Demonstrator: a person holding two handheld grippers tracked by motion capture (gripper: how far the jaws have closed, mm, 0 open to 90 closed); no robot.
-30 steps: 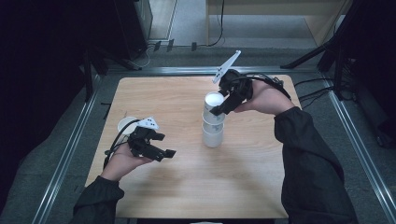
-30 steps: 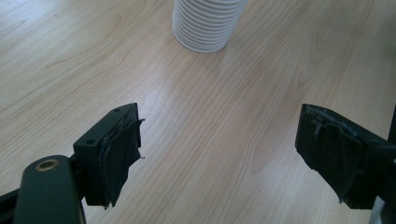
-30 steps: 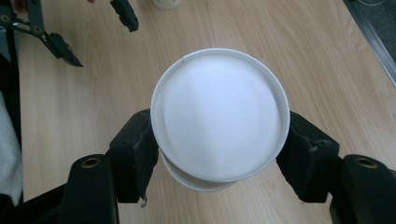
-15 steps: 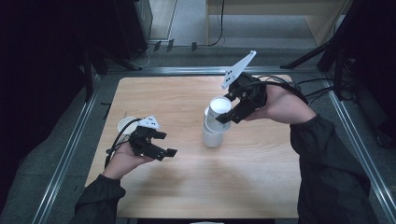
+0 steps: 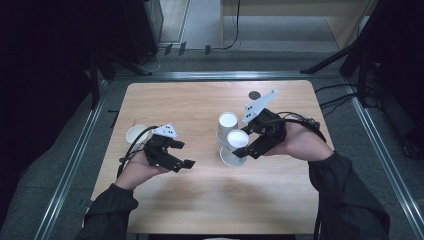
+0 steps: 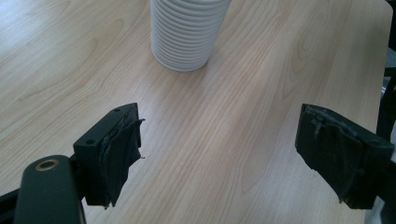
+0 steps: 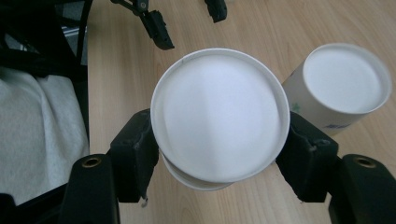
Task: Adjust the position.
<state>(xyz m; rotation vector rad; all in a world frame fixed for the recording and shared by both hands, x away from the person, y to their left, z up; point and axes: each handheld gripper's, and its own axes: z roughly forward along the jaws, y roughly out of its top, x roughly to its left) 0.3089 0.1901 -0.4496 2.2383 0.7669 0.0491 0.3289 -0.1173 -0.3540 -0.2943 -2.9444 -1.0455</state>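
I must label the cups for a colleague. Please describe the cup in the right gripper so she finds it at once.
On the wooden table, look right of centre, where two upside-down white paper cups stand together. The held cup is the nearer one, between the black fingers of the right gripper; the other cup stands free behind it.

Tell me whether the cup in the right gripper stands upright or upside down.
Upside down: the held cup shows its flat closed base on top, rim downward, with the right gripper clamping its sides.
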